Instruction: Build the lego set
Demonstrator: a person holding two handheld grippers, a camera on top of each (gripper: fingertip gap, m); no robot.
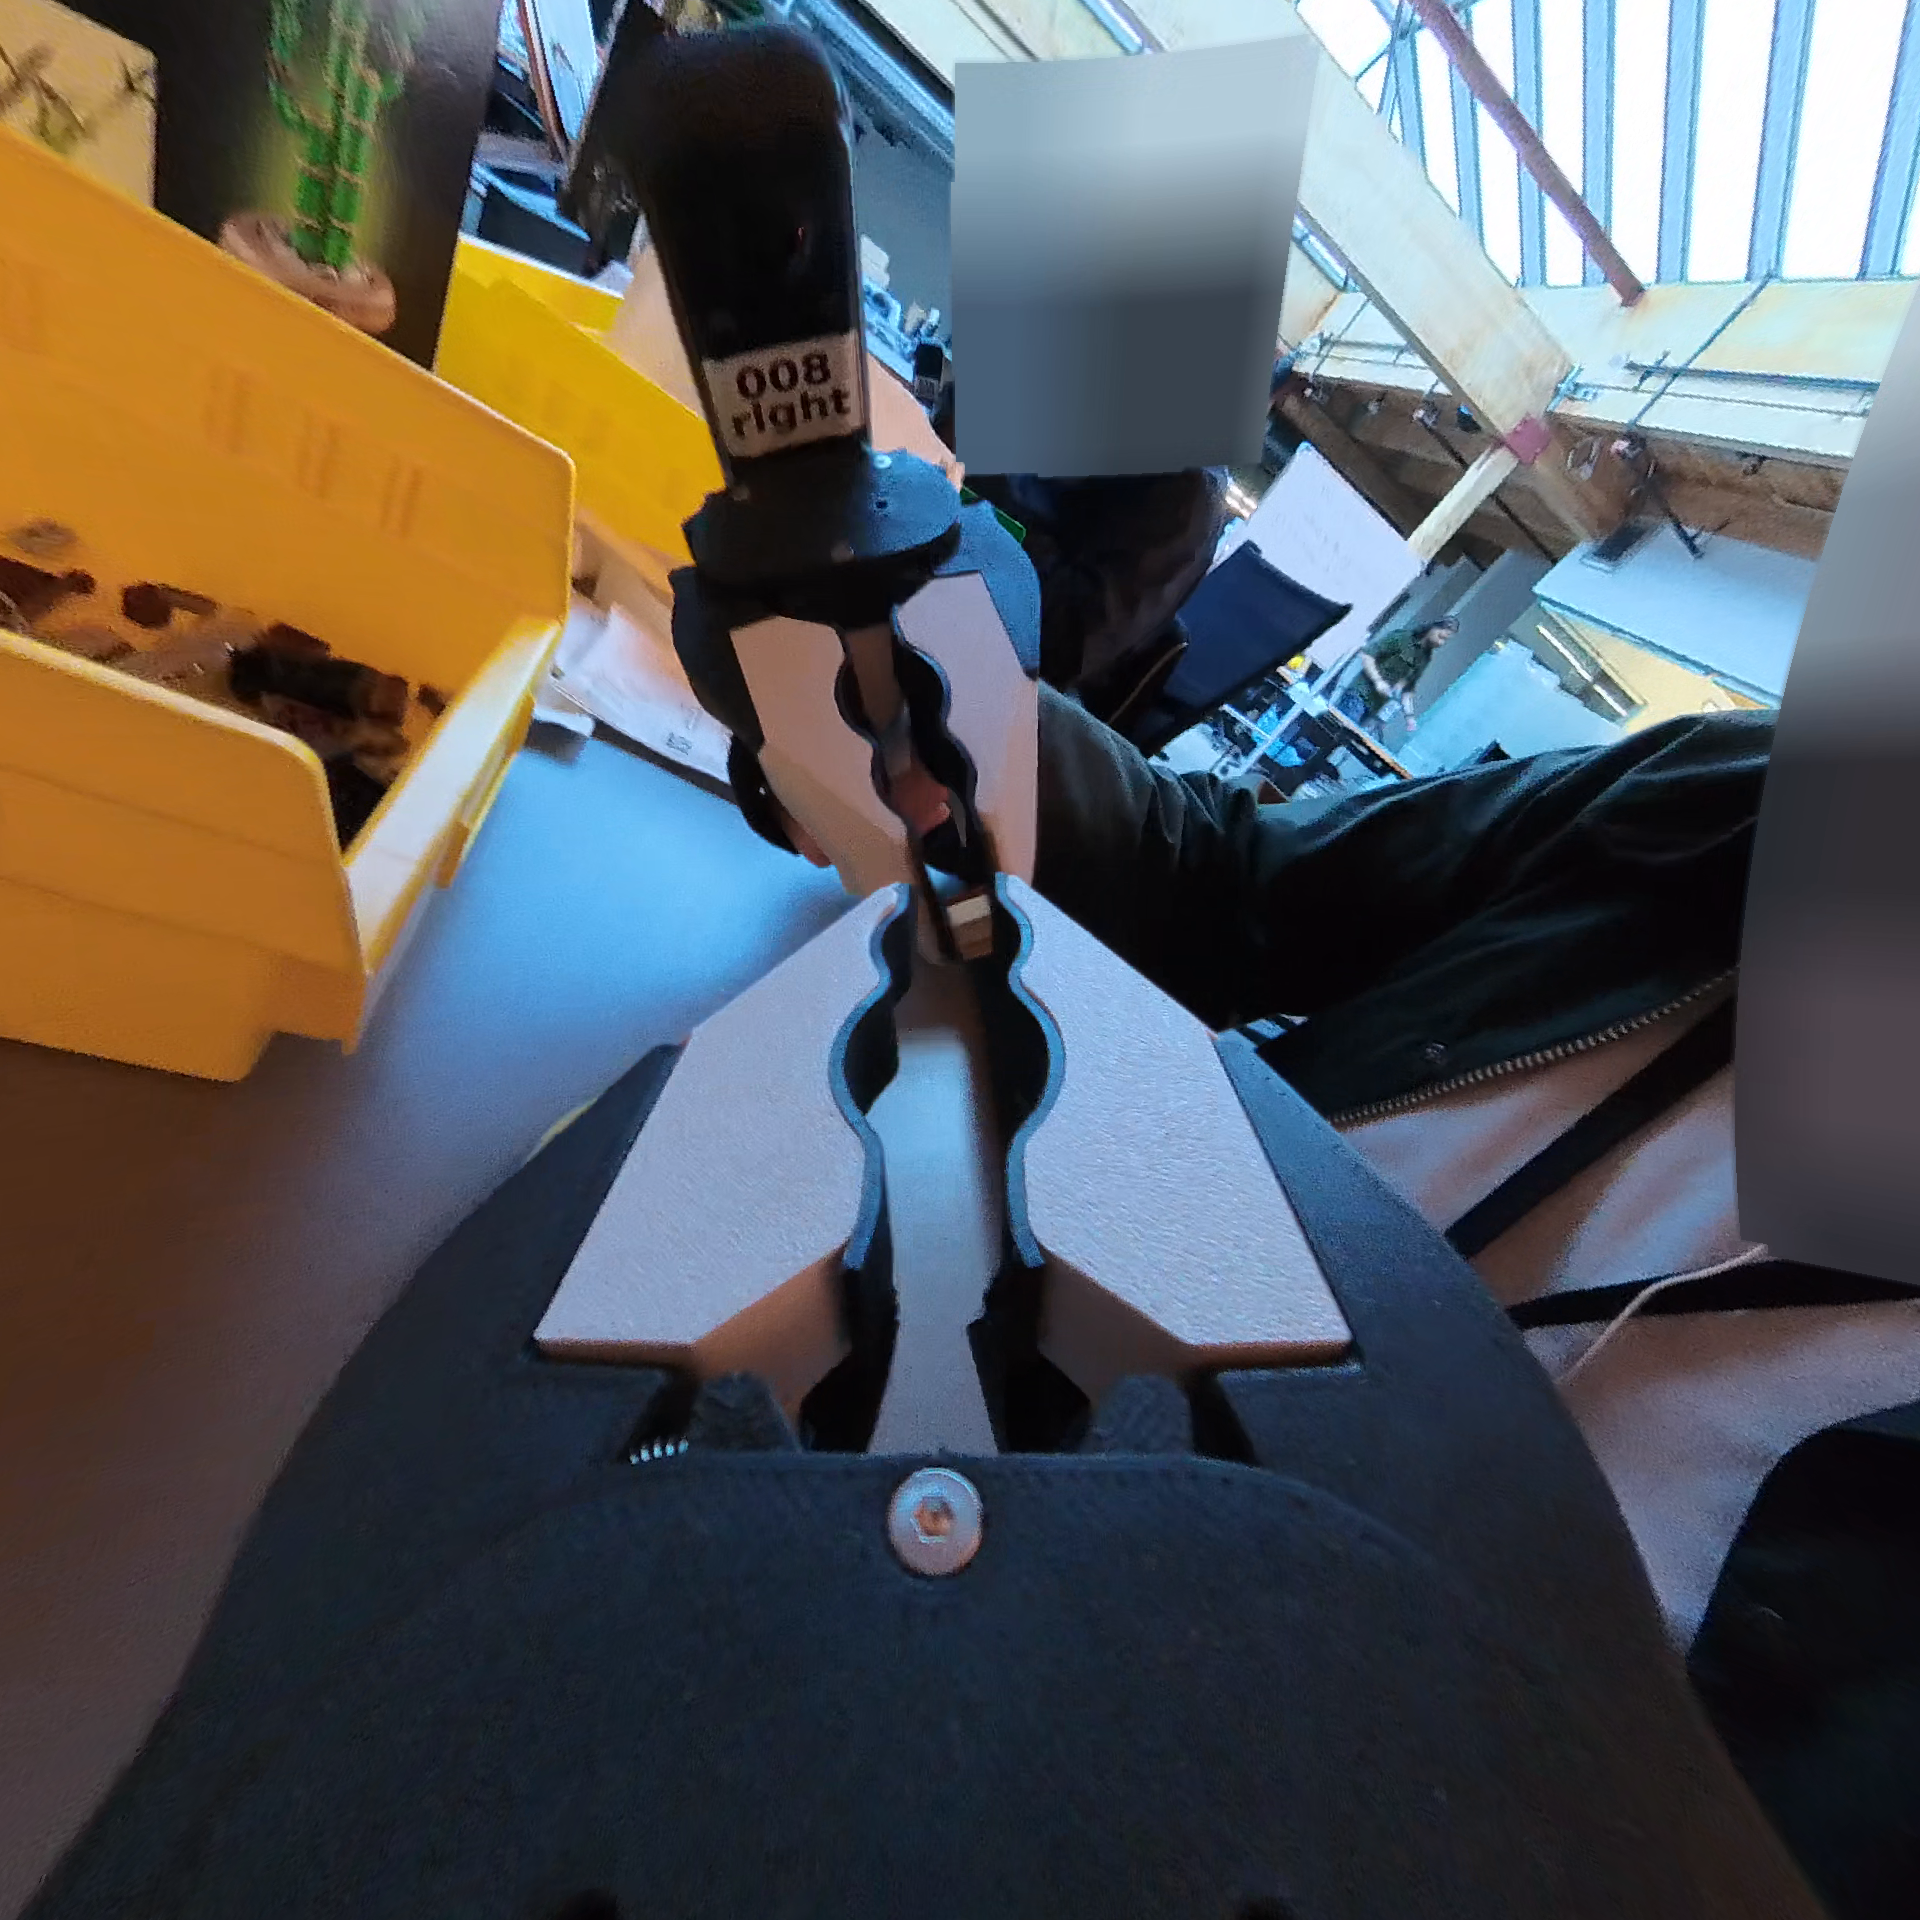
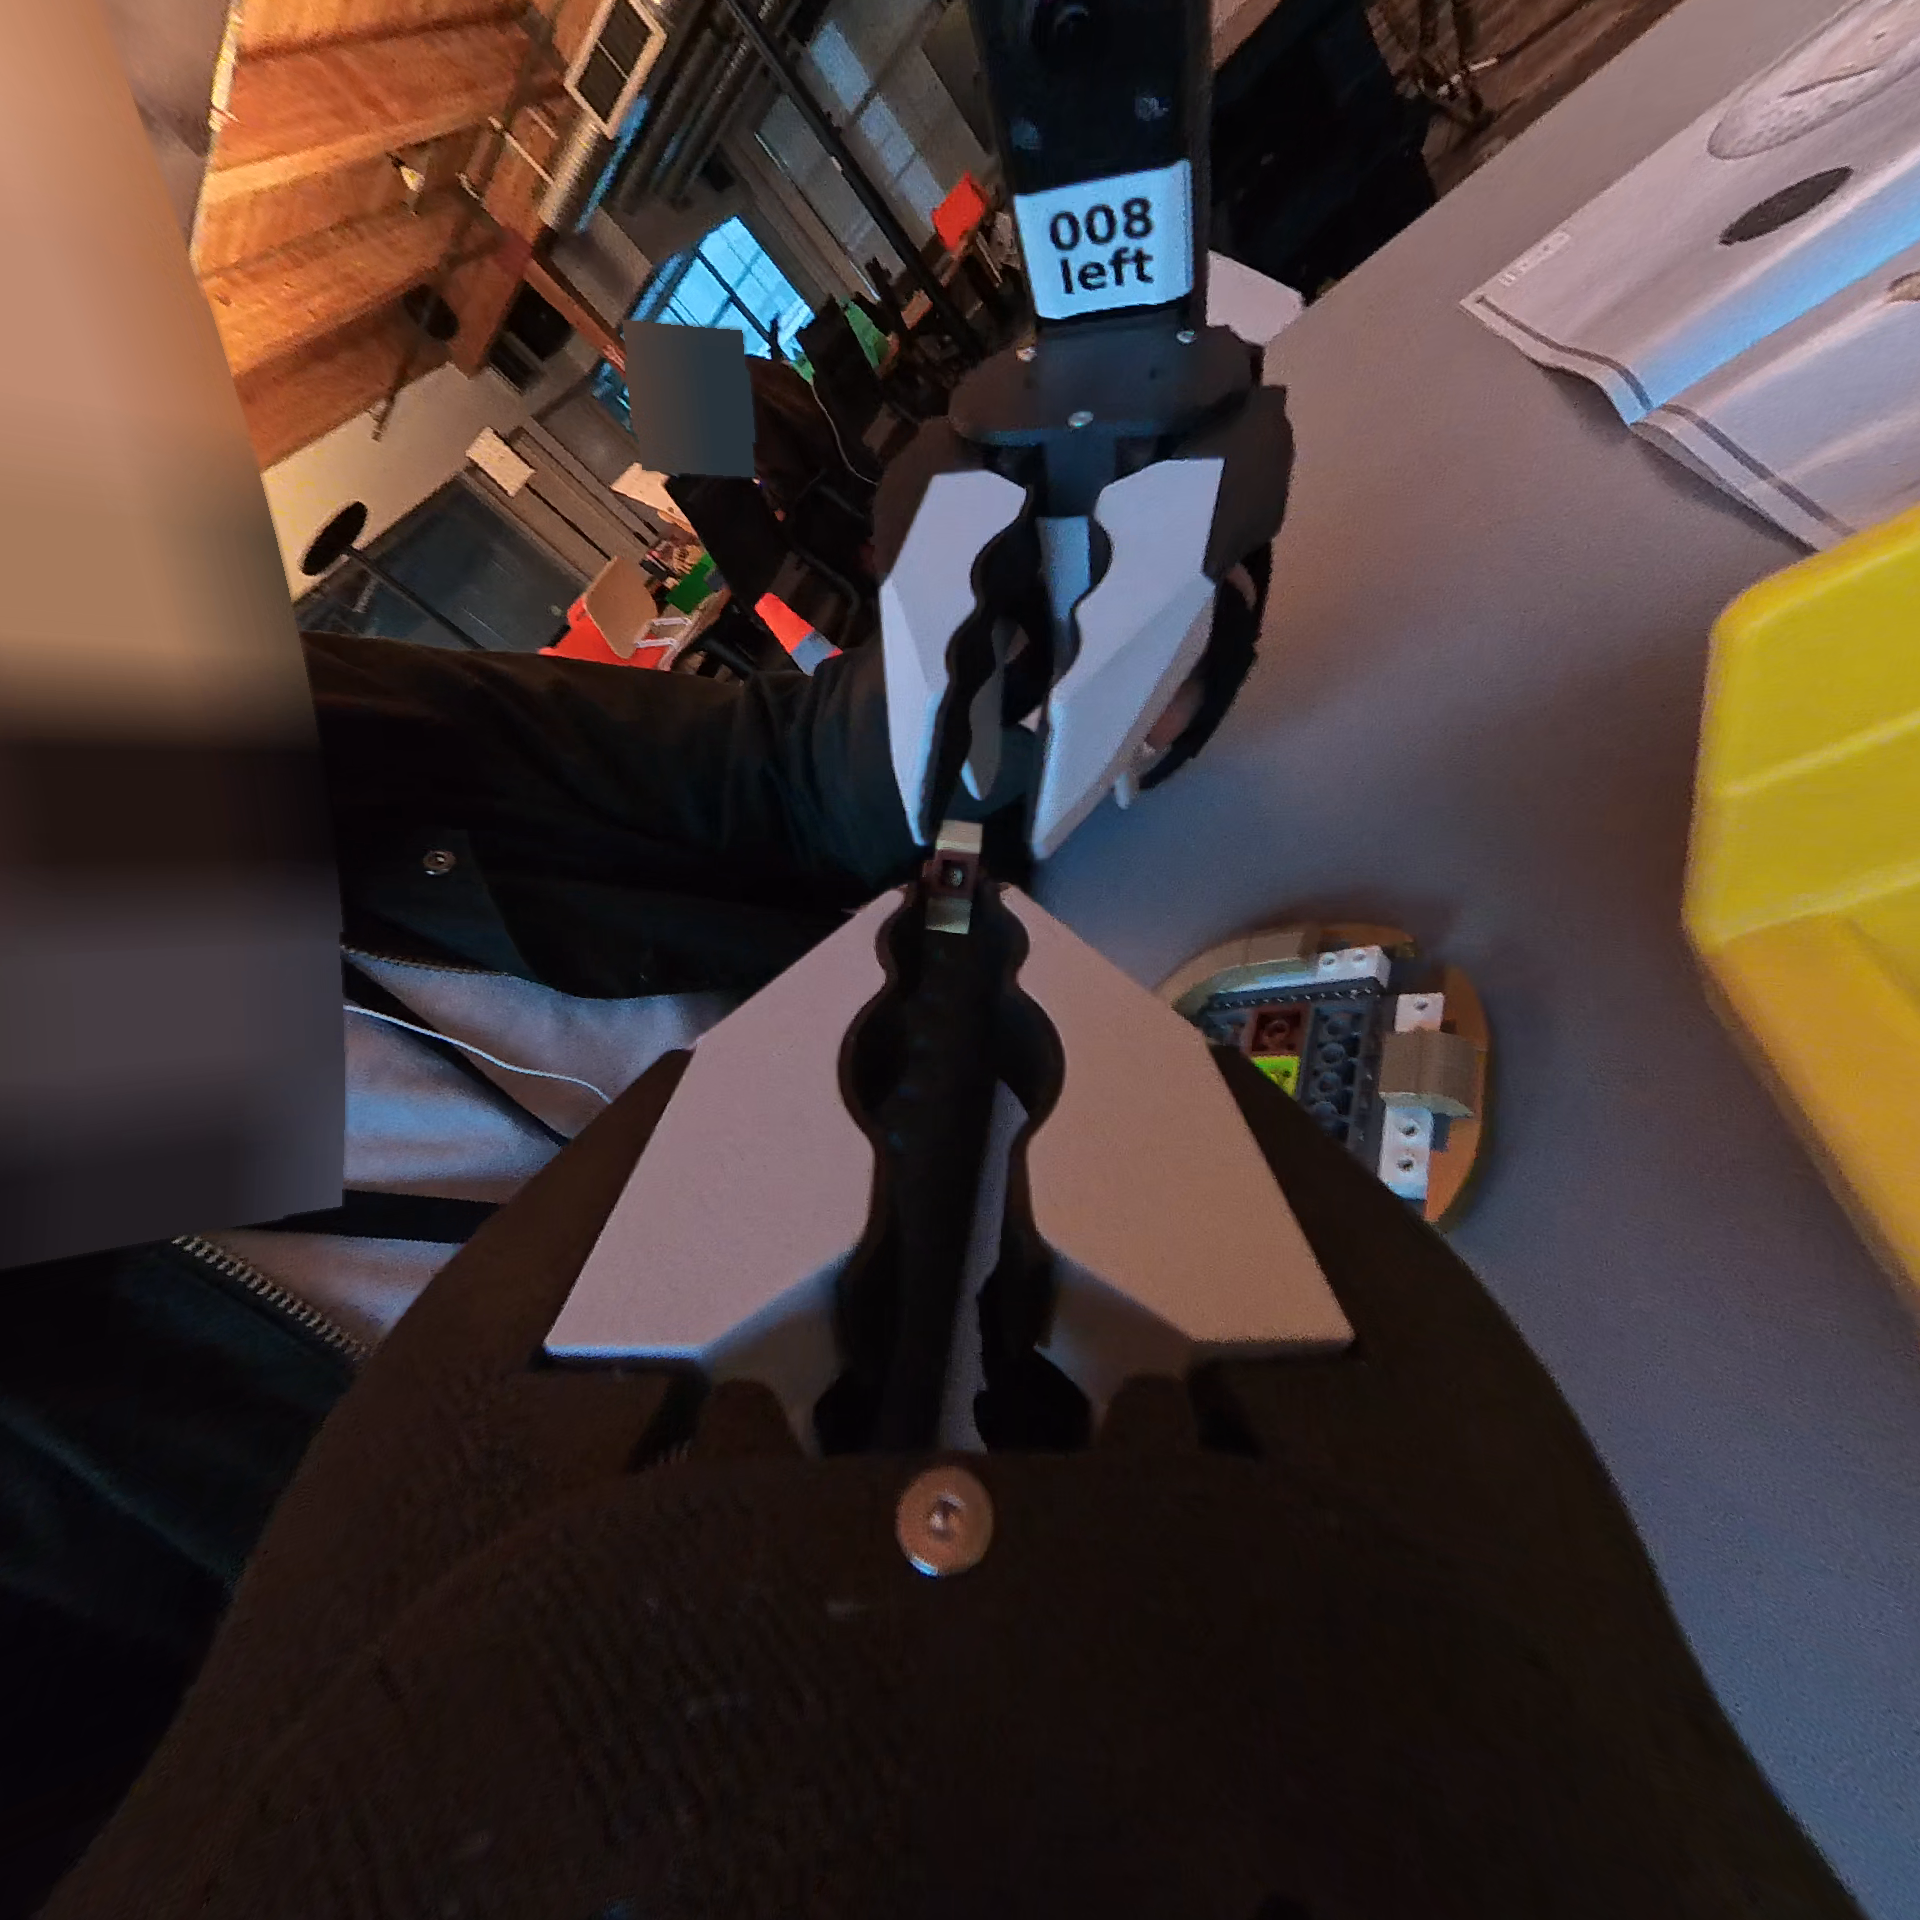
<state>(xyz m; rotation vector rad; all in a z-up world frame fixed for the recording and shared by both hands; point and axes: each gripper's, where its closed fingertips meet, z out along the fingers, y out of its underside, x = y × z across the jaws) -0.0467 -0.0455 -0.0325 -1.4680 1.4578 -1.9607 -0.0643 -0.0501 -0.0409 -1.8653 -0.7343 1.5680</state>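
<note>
Both my grippers meet tip to tip above the table [image 2: 1558, 727]: right gripper [image 2: 953, 904] pinched narrow on a small tan piece [image 2: 951, 883], left gripper [image 1: 961, 914] closed on its other end, likely mating bricks. Part-built model [image 2: 1340, 1060] waits just beside, yellow bin [image 1: 260, 582] near.

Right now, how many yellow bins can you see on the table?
2 in the left wrist view: the near yellow bin holding dark pieces at left, and a second yellow bin behind it. The right wrist view shows only one; more may be hidden.
</note>
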